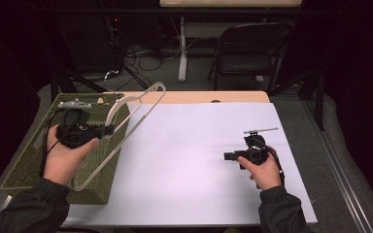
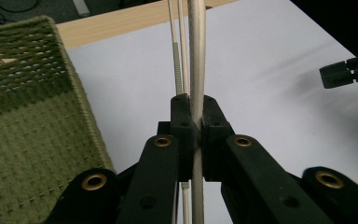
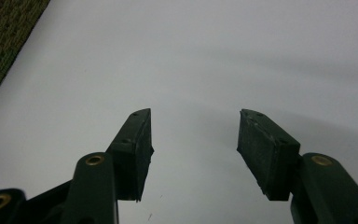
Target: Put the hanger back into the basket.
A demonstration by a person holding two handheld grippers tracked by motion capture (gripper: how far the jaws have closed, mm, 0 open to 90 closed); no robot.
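A white clothes hanger point(image 1: 144, 112) is held tilted above the right side of a green woven basket point(image 1: 29, 160), its upper end reaching over the table's far edge. My left gripper point(image 1: 110, 129) is shut on one of its thin arms, over the basket's rim. In the left gripper view the jaws point(image 2: 193, 119) pinch the pale rod of the hanger point(image 2: 196, 56), with the basket point(image 2: 28, 130) on the left. My right gripper point(image 1: 229, 156) hovers low over the white sheet at the right. Its jaws point(image 3: 193, 140) stand open with nothing between them.
A white sheet point(image 1: 199, 160) covers the wooden table point(image 1: 199, 97). The basket stands at the table's left edge. Behind the table are a dark folding chair point(image 1: 247, 48) and cables on the floor. The right gripper point(image 2: 349, 70) also shows far off in the left gripper view.
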